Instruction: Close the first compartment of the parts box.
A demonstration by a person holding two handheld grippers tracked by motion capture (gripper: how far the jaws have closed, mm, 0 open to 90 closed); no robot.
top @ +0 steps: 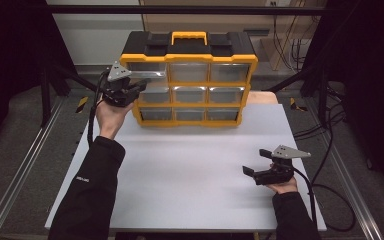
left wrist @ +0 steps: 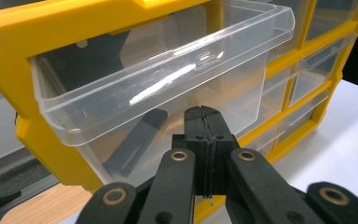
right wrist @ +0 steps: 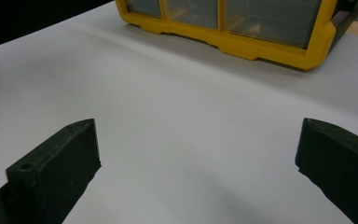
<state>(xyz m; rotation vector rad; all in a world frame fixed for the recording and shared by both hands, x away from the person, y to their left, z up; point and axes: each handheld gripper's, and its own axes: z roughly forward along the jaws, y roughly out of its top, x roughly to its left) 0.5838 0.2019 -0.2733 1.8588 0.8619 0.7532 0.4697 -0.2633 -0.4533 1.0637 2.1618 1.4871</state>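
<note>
A yellow and black drawer organizer [top: 189, 59] stands at the far side of the white table [top: 190, 175]. Its top-left clear drawer [top: 147, 75] is pulled partway out. In the left gripper view this drawer [left wrist: 168, 60] holds a black bar-shaped piece [left wrist: 135, 144]. My left gripper [top: 141, 86] is level with the drawer's front; its jaws [left wrist: 203, 112] are pressed together just below the drawer's lip, and I see nothing between them. My right gripper [top: 256, 162] rests low over the table's right side, open, with bare table between its jaws [right wrist: 198, 135].
The other clear drawers [top: 207, 95] of the organizer are pushed in. The organizer's lower yellow edge [right wrist: 242, 44] lies ahead of my right gripper. Metal rails [top: 25, 165] run along both sides of the table, and cables [top: 330, 190] trail at the right.
</note>
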